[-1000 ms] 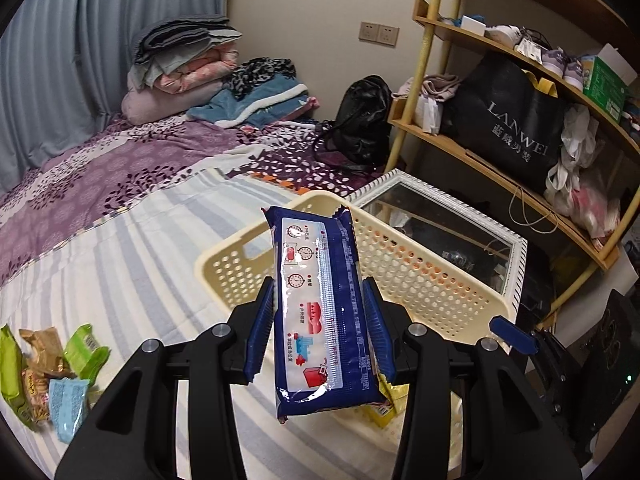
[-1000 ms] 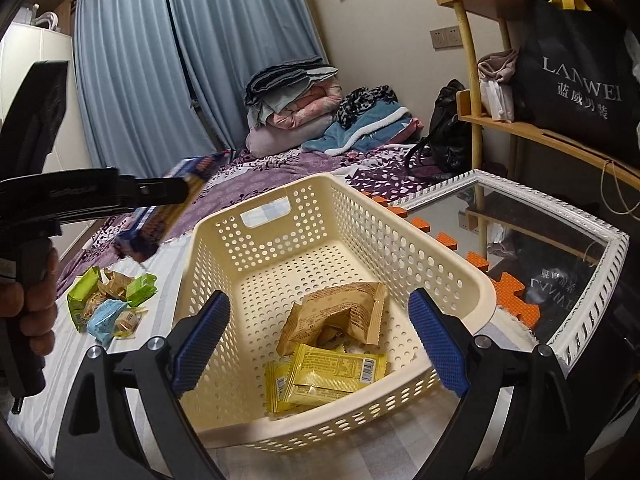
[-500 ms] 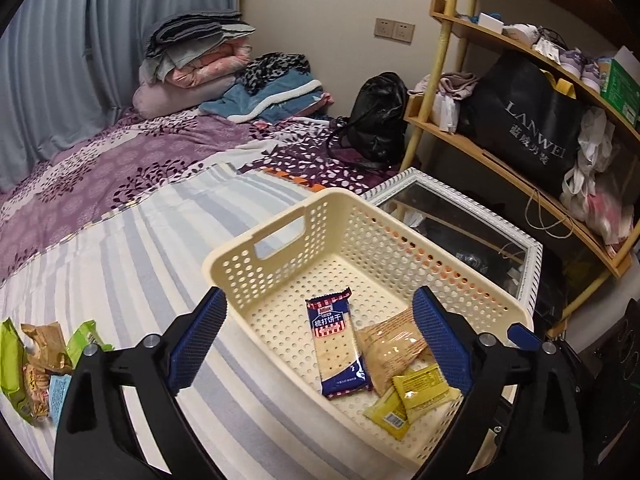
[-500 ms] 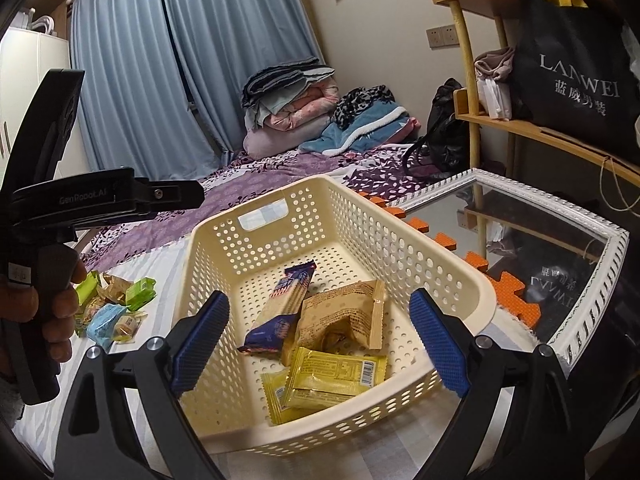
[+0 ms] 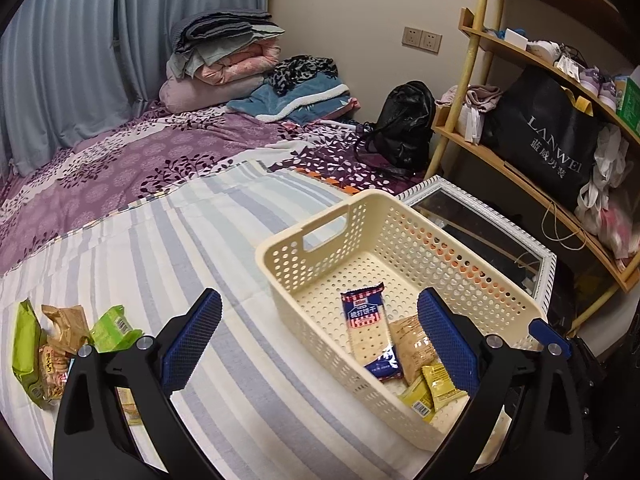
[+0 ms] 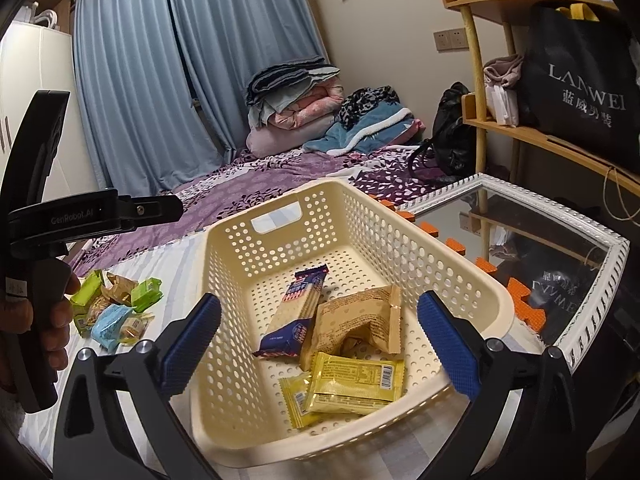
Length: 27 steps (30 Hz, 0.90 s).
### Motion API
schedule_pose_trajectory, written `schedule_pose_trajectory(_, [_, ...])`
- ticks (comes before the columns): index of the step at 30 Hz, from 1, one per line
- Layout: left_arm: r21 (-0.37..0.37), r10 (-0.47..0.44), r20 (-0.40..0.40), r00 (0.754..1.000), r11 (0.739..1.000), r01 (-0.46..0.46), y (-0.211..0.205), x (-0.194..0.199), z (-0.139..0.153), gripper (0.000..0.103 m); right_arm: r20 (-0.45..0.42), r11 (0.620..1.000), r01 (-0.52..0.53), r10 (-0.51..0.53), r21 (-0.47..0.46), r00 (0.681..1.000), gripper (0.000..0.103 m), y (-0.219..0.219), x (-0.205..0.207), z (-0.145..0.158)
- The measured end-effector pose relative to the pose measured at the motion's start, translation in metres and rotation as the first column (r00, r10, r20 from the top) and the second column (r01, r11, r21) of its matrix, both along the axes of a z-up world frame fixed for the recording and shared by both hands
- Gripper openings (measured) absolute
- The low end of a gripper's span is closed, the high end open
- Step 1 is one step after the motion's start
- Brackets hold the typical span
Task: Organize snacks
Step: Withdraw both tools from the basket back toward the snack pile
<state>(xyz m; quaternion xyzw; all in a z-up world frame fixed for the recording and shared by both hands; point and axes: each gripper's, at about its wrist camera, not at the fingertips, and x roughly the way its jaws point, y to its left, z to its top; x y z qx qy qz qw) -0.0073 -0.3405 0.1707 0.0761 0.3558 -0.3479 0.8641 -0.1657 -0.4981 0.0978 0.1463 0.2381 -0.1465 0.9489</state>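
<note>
Blue cracker pack lay in the basket, both tools released

My left gripper (image 5: 320, 336) and right gripper (image 6: 318, 336) were opening, nothing between the jaws. The blue plastic cracker pack (image 5: 370, 330) lay inside the cream perforated plastic basket (image 5: 460, 256). For the next pick I would swing left toward nine o'clock, to the loose green and brown snack packets (image 5: 60, 344), and approach low.

Dim indoor light falls from above across both wrist views, leaving soft shadows. Fisheye distortion bends the shelf posts (image 5: 466, 92) and curtains (image 6: 168, 80), with black vignetting from 7 to 11 o'clock. Focus holds sharp; glare is faint.
</note>
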Motion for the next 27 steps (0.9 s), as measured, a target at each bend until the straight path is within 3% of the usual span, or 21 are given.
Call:
schedule_pose_trajectory(16, [-0.023,0.113,0.011,0.994,0.993,-0.112,0.073,0.010,0.009,0.100,0.007,0.995,-0.091,0.091,-0.028,0.996,0.098,0.046,0.016,0.019])
schedule_pose_trajectory(27, [-0.032,0.228,0.021,0.973,0.973,-0.227,0.145,0.025,0.012,0.100,-0.003,0.982,-0.186,0.186,-0.040,0.982,0.098,0.088,0.028,0.024])
